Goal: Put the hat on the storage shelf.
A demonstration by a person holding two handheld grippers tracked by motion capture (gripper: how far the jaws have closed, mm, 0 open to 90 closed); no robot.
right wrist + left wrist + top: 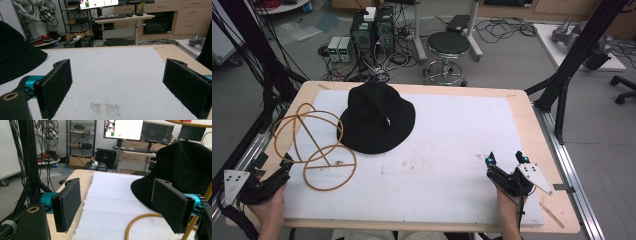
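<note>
A black bucket hat (377, 119) lies on the white mat (447, 145), left of centre toward the back. An orange wire frame of hoops and rods (314, 145) stands at the mat's left edge, just left of the hat. My left gripper (274, 172) sits at the table's near left corner, beside the frame, open with nothing between its jaws. In the left gripper view the hat (182, 167) rises ahead on the right and an orange hoop (140, 220) curves below. My right gripper (507, 160) rests open on the mat at the near right, empty. The hat's brim (17, 60) shows at the left of the right gripper view.
The mat covers a wooden table (532, 125) with bare edges. Beyond the far edge stand a round stool (448, 47), computer boxes (372, 30) and tangled cables. Black frame posts (572, 55) rise at the right, and cables hang at the left.
</note>
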